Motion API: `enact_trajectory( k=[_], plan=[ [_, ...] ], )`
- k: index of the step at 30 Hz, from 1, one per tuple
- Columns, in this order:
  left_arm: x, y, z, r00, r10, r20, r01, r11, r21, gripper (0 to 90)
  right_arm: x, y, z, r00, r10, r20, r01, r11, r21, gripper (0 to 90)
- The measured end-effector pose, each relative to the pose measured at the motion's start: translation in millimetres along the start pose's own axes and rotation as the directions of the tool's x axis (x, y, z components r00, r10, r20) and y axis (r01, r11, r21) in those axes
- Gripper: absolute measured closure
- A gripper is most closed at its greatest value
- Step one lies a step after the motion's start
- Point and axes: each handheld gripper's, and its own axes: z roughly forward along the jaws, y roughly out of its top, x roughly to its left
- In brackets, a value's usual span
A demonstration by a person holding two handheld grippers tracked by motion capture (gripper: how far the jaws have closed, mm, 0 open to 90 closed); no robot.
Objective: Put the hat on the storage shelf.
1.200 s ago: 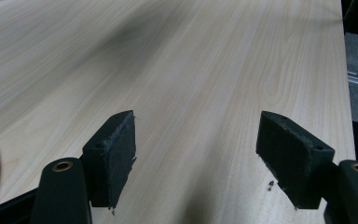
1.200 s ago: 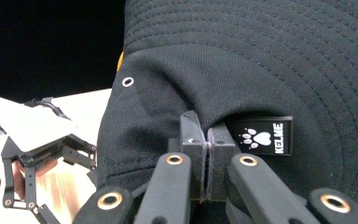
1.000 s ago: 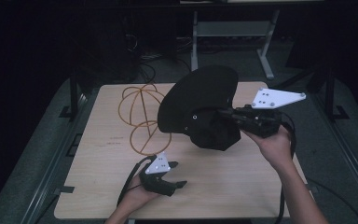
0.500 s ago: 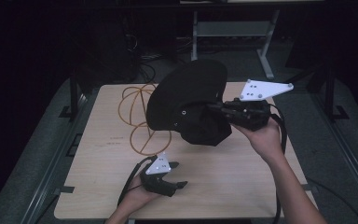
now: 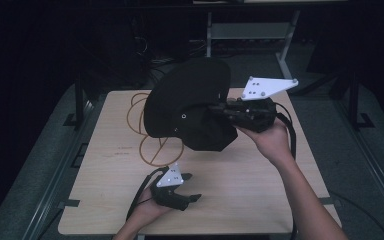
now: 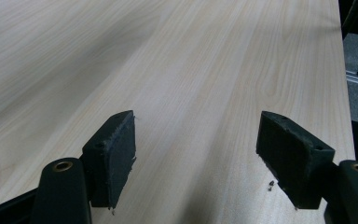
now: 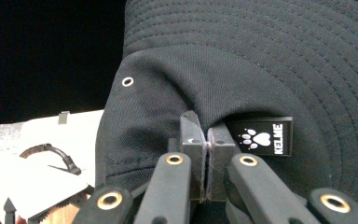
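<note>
Black hat (image 5: 187, 107) hangs above the table (image 5: 260, 190) in the high view, pinched by the right gripper (image 5: 230, 114); orange cord (image 5: 142, 122) lies beneath, left gripper (image 5: 190, 192) low near the front edge. Left gripper view: jaws wide apart, nothing btwn, bare wood. Right gripper view: jaws clamped on fabric by the logo patch (image 7: 261, 136). Grip's thin, so move slow and bring the left in w/ a 2nd hold on the brim.
</note>
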Motion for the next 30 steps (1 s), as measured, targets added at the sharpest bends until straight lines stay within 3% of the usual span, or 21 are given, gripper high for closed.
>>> enact_trajectory(
  k=[9,30],
  plan=[
    [-0.5,-0.4,1.4,0.9996,-0.028,0.003,0.028,0.9996,-0.011,27.8,-7.0,16.3,19.9,0.9997,0.003,-0.024,-0.003,1.000,-0.007,88.0],
    [5.5,0.2,3.7,0.9998,-0.021,0.009,0.021,0.9997,-0.016,27.8,-26.8,55.2,67.5,0.9983,0.015,-0.057,-0.015,1.000,-0.001,88.0]
  ],
)
